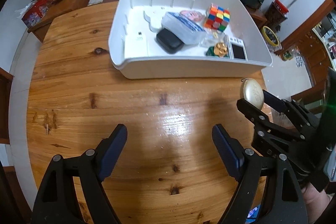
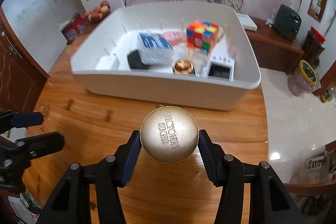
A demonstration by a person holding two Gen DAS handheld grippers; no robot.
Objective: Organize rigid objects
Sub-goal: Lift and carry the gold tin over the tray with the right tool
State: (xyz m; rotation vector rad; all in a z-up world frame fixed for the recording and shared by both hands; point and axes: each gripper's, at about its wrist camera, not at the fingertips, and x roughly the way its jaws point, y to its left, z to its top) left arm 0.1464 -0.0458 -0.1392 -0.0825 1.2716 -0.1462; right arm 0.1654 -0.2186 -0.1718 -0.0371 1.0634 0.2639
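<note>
My right gripper (image 2: 169,136) is shut on a round gold compact (image 2: 169,134) embossed with lettering and holds it above the wooden table, in front of the white bin (image 2: 147,87). It also shows in the left wrist view (image 1: 253,96), held in the right gripper (image 1: 255,98) at the right. My left gripper (image 1: 169,135) is open and empty over the table (image 1: 105,108). The white bin (image 1: 189,70) holds a colour cube (image 1: 217,18), a black case (image 1: 169,41), a blue-labelled packet (image 1: 184,25), a gold round object (image 1: 220,48) and a small white device (image 1: 238,50).
The round table's edge curves close at the right (image 2: 263,119), with tiled floor beyond. A low wooden cabinet (image 1: 63,5) with fruit stands behind the table at the left. The left gripper's fingers (image 2: 31,119) show at the left of the right wrist view.
</note>
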